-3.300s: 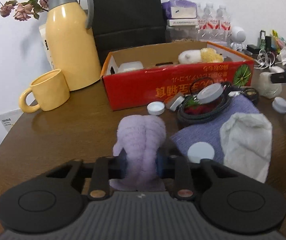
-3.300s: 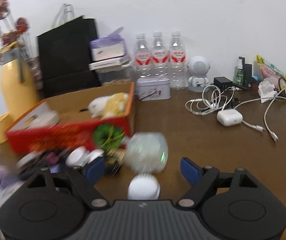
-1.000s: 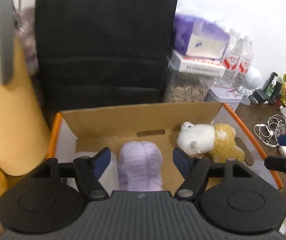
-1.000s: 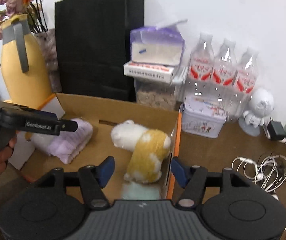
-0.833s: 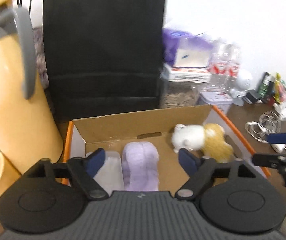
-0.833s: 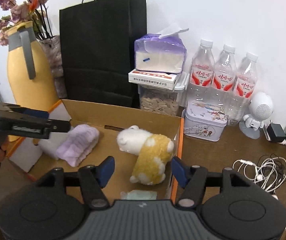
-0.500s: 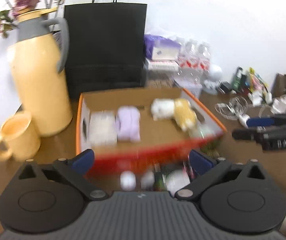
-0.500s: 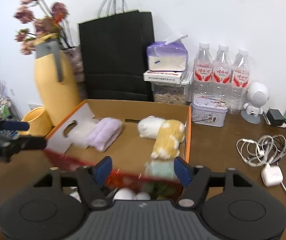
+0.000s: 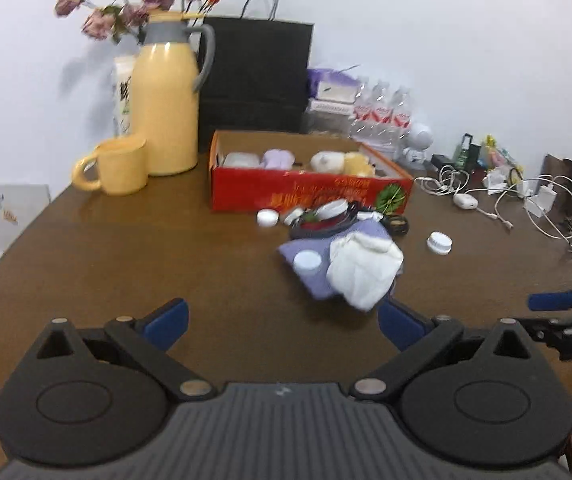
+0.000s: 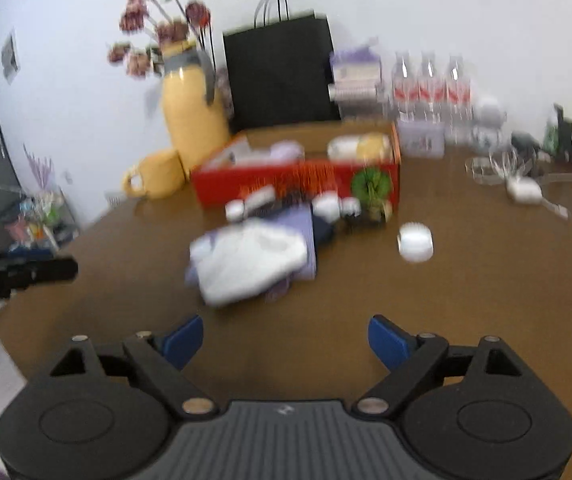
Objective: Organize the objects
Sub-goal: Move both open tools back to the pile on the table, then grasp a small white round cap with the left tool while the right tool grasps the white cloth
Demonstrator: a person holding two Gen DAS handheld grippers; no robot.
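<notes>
A red cardboard box [image 9: 310, 194] [image 10: 298, 184] at the back of the brown table holds a purple plush [image 9: 278, 158], a white and yellow plush [image 9: 342, 162] and a pale container [image 9: 240, 159]. In front of it lie a white cloth [image 9: 362, 266] [image 10: 250, 260] on a purple cloth [image 9: 310, 272], white lids [image 9: 267, 217] and a dark bundle [image 9: 322, 220]. My left gripper [image 9: 282, 322] is open and empty, back over the near table. My right gripper [image 10: 286, 338] is open and empty, also held back.
A yellow jug [image 9: 166, 112] and yellow mug [image 9: 118, 166] stand left of the box. A black bag [image 9: 254, 76], water bottles [image 9: 382, 114] and a tissue pack stand behind. White cables and chargers [image 9: 498, 196] lie at the right. A white round lid [image 10: 416, 242] sits alone.
The left gripper released the purple plush in the box, and both open grippers pulled back from the box toward the near edge of the table.
</notes>
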